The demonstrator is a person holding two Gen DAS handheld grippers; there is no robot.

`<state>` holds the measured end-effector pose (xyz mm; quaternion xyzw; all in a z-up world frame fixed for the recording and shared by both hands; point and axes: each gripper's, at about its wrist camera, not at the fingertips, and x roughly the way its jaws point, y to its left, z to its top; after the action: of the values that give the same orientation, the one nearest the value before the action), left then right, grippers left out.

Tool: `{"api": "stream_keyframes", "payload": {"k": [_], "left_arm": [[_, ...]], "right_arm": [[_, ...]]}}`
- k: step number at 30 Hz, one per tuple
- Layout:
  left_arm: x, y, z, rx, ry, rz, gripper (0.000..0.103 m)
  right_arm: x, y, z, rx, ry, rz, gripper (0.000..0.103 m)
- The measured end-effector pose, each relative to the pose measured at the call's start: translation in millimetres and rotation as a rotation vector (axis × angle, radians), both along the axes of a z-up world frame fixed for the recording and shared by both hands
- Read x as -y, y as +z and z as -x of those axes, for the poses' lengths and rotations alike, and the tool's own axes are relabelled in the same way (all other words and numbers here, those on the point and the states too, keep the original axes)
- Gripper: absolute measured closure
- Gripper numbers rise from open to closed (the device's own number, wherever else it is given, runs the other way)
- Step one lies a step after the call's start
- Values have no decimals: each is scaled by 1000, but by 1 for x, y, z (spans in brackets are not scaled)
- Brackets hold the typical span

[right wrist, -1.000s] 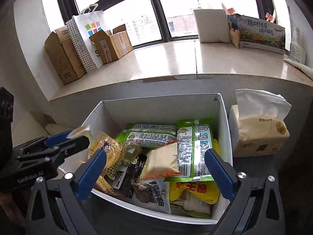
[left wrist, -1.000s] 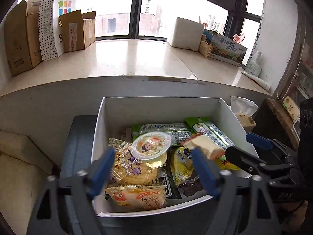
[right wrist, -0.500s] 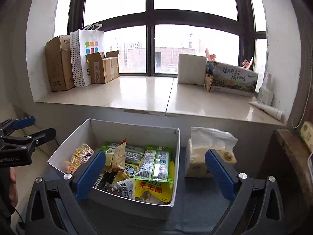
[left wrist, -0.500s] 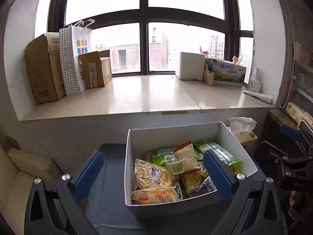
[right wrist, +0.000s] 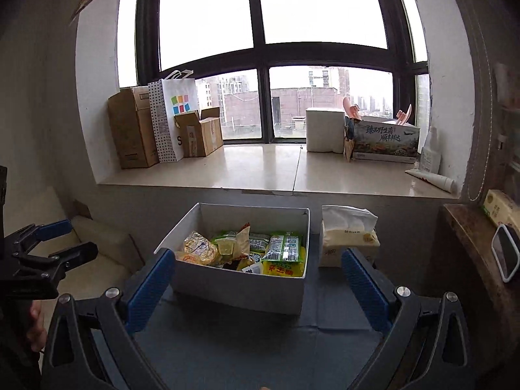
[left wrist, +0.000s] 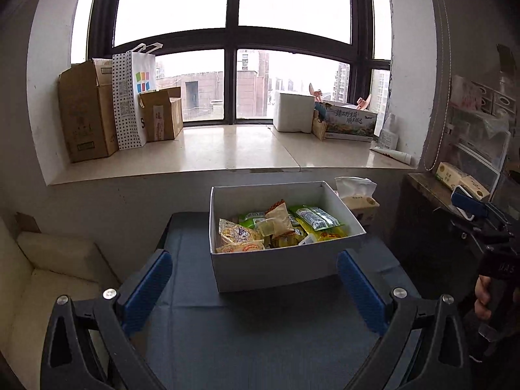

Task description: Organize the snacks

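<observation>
A white box [left wrist: 276, 268] [right wrist: 240, 286] stands on a dark table [left wrist: 260, 341] [right wrist: 247, 351] and holds several snack packets: yellow bags [left wrist: 239, 232] [right wrist: 198, 250], green packets [left wrist: 317, 217] [right wrist: 282, 248] and a small jelly cup [right wrist: 226, 246]. My left gripper [left wrist: 256, 287] is open and empty, well back from the box. My right gripper [right wrist: 256, 287] is open and empty, also back from the box. Each gripper shows at the other view's edge, the right one [left wrist: 477, 214] and the left one [right wrist: 55, 243].
A tissue pack [left wrist: 357, 200] [right wrist: 349, 240] stands right of the box. The window sill behind holds cardboard boxes [left wrist: 86, 113], a dotted paper bag [left wrist: 133, 97], a white foam box [left wrist: 294, 112] and a printed carton [left wrist: 351, 122]. A cream seat [left wrist: 39, 279] is at left, a wooden shelf [right wrist: 474, 243] at right.
Both grippers have pulled back and up from over the box. The box now looks small and far. The left gripper's jaws have opened wider. A packet settled in the box.
</observation>
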<state>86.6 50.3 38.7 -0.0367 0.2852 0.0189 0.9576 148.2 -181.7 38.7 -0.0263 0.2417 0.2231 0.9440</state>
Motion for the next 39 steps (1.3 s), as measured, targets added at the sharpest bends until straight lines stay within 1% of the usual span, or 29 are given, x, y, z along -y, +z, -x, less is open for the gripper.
{"api": "stream_keyframes", "payload": {"k": [2, 5, 7, 9, 11, 14, 18, 23, 27, 39], "left_arm": [[6, -5, 21, -15, -4, 17, 0], [18, -11, 50, -13, -18, 36, 0], [25, -14, 64, -15, -21, 50, 0], [30, -16, 71, -22, -34, 59, 0], [34, -17, 73, -36, -41, 51, 0], [35, -18, 72, -40, -51, 53, 0], [34, -20, 68, -49, -59, 78, 0], [36, -22, 68, -53, -54, 56, 0], [35, -23, 65, -61, -54, 59, 0], [37, -25, 63, -73, -62, 59, 0]], "right_arm": [[1, -5, 20, -6, -9, 38, 0], [1, -17, 49, -31, 31, 61, 0], [0, -27, 65, -50, 34, 68, 0], [2, -37, 78, -74, 26, 64, 0], [4, -44, 84, -96, 16, 62, 0], [10, -45, 84, -125, 4, 36, 0], [13, -43, 82, -129, -10, 25, 0], [13, -41, 85, -129, 13, 6, 0], [10, -40, 87, -124, 19, 16, 0], [13, -38, 86, -139, 12, -8, 0]]}}
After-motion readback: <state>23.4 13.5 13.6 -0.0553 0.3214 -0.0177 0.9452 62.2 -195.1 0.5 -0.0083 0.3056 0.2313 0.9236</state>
